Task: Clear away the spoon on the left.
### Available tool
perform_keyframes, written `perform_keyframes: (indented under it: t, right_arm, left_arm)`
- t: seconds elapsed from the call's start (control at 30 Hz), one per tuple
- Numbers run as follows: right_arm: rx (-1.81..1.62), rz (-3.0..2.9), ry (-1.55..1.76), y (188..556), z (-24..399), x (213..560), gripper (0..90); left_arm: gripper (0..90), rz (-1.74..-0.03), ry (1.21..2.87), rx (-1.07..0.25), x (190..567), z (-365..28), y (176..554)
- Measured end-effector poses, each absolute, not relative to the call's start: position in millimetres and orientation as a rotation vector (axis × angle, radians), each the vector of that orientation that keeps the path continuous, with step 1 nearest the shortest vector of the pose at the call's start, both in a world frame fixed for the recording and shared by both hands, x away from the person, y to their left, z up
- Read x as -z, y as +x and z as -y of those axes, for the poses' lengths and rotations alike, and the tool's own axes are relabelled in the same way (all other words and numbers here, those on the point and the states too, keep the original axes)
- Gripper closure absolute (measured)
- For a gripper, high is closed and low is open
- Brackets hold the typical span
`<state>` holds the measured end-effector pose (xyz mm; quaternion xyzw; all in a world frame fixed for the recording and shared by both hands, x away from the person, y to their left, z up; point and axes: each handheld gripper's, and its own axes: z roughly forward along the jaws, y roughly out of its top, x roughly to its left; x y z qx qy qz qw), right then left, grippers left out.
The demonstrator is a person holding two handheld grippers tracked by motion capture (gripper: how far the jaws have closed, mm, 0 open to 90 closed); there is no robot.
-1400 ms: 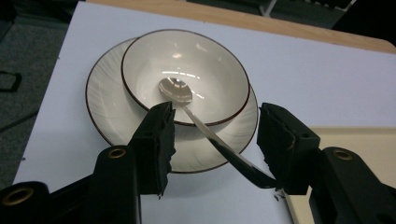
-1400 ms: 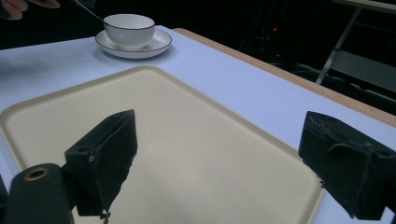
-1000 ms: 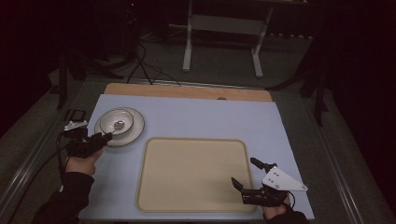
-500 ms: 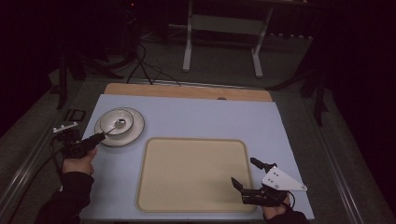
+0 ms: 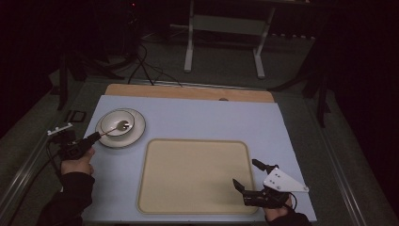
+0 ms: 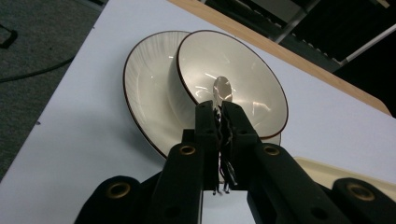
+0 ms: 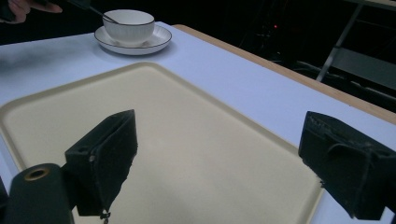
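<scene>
My left gripper (image 6: 219,109) has just been closing and now pinches the spoon (image 6: 222,88) handle, its tip in the bowl (image 6: 233,79) on the saucer (image 6: 149,98). My right gripper (image 7: 219,158) gapes wide over the tray (image 7: 187,140), holding nothing.

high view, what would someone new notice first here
A white bowl on a saucer sits at the table's near left, with the left tool shut on a spoon resting in it. A big beige tray lies in the middle, and the right tool waits open over its right corner.
</scene>
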<state>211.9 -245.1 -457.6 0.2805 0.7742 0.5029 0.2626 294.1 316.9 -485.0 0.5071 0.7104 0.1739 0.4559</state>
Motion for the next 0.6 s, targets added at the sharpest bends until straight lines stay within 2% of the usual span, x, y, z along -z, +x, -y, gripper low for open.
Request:
perform_keyframes:
  t: [0.6]
  right_arm:
    - [-1.374,-2.071,0.763,212,247,457,11.9]
  left_arm:
    - [89.5,-1.687,1.298,-0.458,466,-326,291]
